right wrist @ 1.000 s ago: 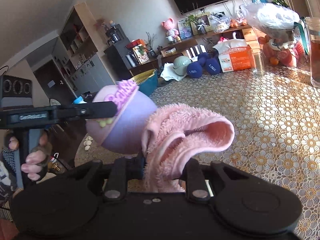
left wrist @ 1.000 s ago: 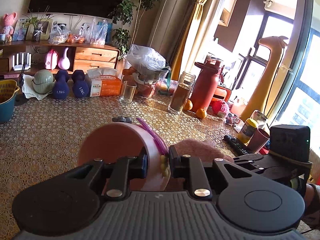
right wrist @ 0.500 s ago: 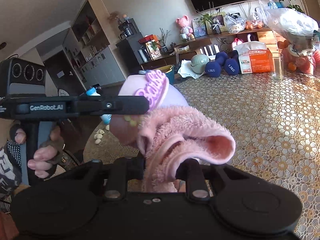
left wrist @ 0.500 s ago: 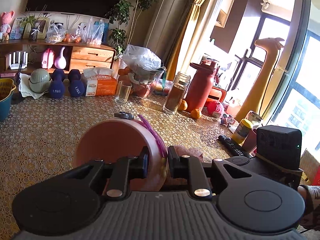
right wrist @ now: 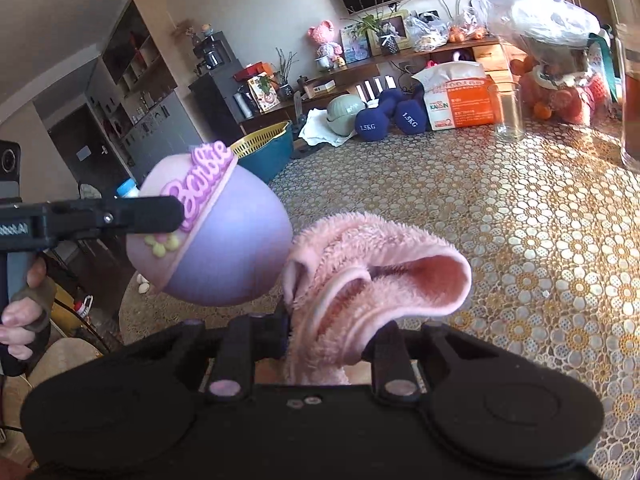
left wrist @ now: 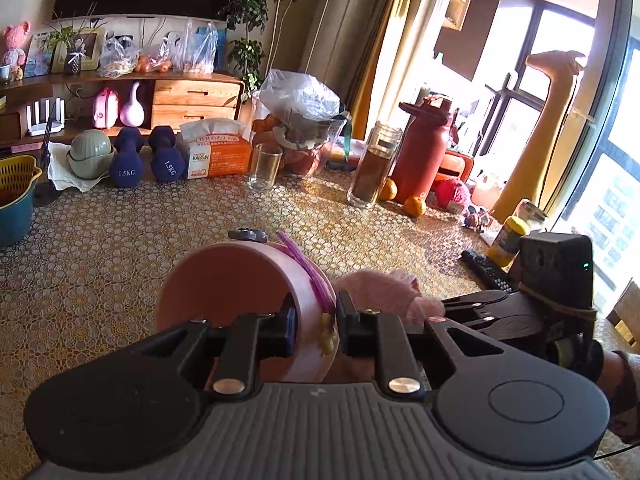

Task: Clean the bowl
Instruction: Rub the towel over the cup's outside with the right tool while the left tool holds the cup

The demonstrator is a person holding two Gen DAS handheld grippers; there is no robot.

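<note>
A pink bowl [left wrist: 224,284] with a purple "Barbie" trim is held on its side above the table, my left gripper [left wrist: 316,320] shut on its rim. In the right wrist view the bowl's rounded purple-pink outside [right wrist: 224,248] faces me, with the left gripper's finger [right wrist: 120,216] across its rim. My right gripper [right wrist: 332,328] is shut on a fluffy pink cloth [right wrist: 380,264], whose fold sits just right of the bowl's outside, close to touching. In the left wrist view the cloth [left wrist: 380,288] shows behind the bowl, with the right gripper [left wrist: 480,312] beyond it.
The lace-covered table [left wrist: 120,248] carries a drinking glass [left wrist: 264,168], a tall jar [left wrist: 374,168], a red flask [left wrist: 424,152], blue dumbbells [left wrist: 128,160], a tissue pack [left wrist: 216,152], a bagged fruit container [left wrist: 300,120] and a blue-yellow basket [left wrist: 14,196]. A remote [left wrist: 484,272] lies at the right.
The bowl tipped so its rim points up and left in the right wrist view. The cloth slid off its side and now sits to its right, lower down.
</note>
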